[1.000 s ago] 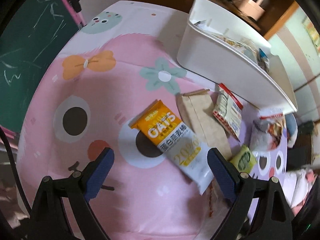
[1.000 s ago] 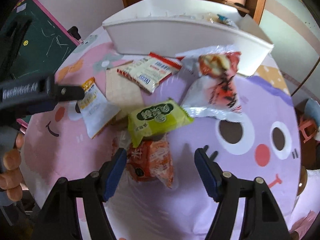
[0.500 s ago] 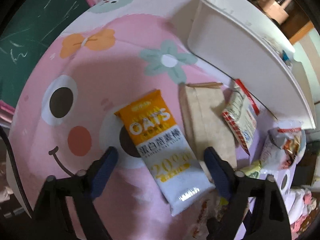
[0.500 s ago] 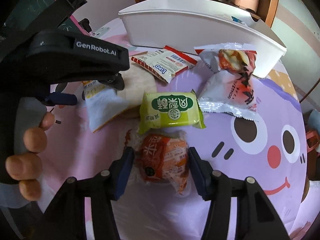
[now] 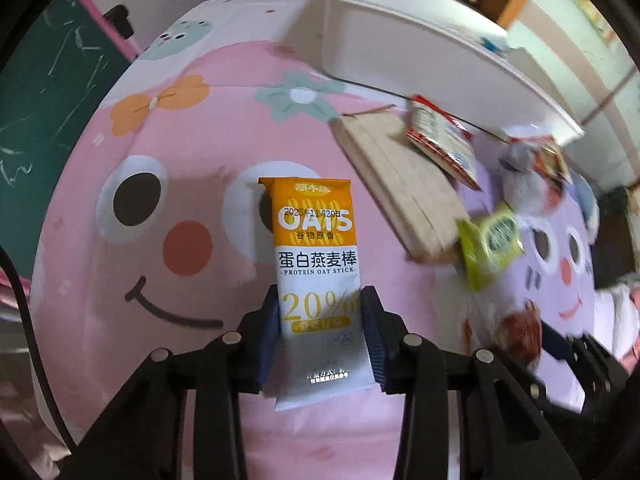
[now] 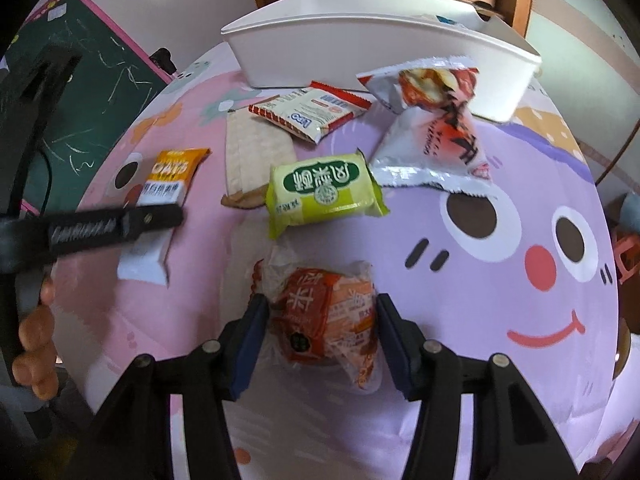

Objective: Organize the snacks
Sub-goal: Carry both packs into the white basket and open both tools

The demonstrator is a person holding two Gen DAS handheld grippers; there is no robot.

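Between the left gripper (image 5: 320,328) jaws, just closed, the oat stick (image 5: 316,264) sits clamped.

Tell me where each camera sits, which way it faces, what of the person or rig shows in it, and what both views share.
Left wrist: rides the left gripper, facing steeply down at the oat stick packet clamped between its blue pads; only the gripper's own fingers show.
Right wrist: rides the right gripper, facing down at the orange snack packet between its pads; the person's hand shows at left.
Shared: oat stick packet, green packet, white bin.
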